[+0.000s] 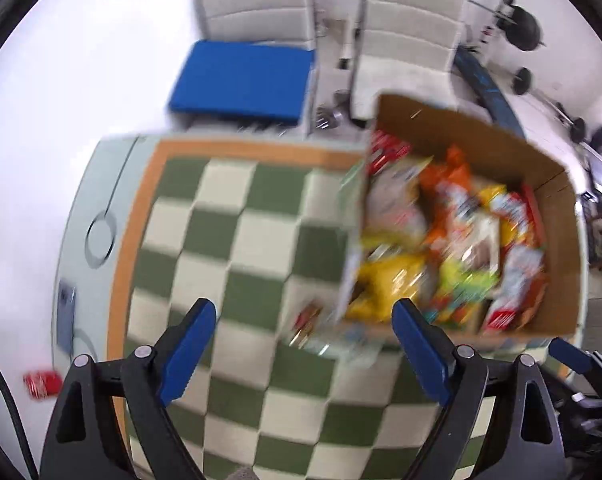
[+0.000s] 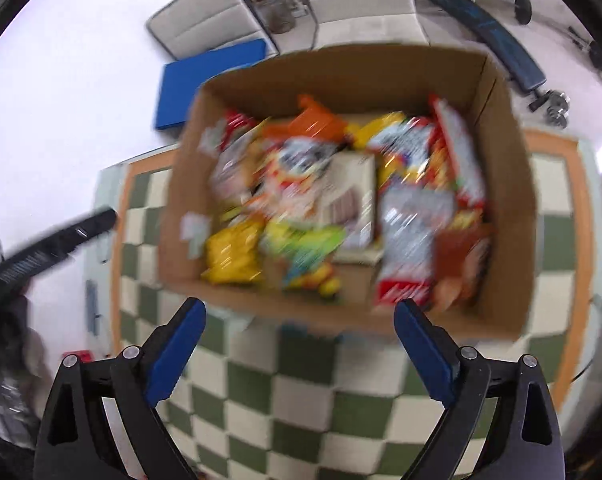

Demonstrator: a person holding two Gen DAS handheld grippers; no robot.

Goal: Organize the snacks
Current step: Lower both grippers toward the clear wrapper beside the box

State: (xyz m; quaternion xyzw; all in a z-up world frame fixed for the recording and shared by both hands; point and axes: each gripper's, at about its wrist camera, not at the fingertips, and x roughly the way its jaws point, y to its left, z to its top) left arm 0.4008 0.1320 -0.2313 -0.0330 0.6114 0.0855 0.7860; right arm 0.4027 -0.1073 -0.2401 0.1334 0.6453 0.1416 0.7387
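Observation:
A cardboard box (image 1: pixel 557 208) (image 2: pixel 513 208) full of colourful snack packets stands on a green-and-cream checkered cloth (image 1: pixel 237 240) (image 2: pixel 301 400). Inside lie yellow bags (image 2: pixel 233 256), an orange bag (image 2: pixel 317 120), a white carton (image 2: pixel 353 204) and red-and-white packets (image 2: pixel 409 276). Both views are motion-blurred. My left gripper (image 1: pixel 305 348) is open and empty over the cloth, left of the box's near corner. My right gripper (image 2: pixel 297 344) is open and empty just before the box's near wall. A small blurred packet (image 1: pixel 307 322) lies on the cloth beside the box.
The table (image 1: pixel 81 200) stands on a white floor. Two white chairs (image 1: pixel 261 12) and a blue cushion (image 1: pixel 241 80) are beyond it, with gym weights (image 1: pixel 521 28) at the right. A red can (image 1: pixel 41 384) lies on the floor at left.

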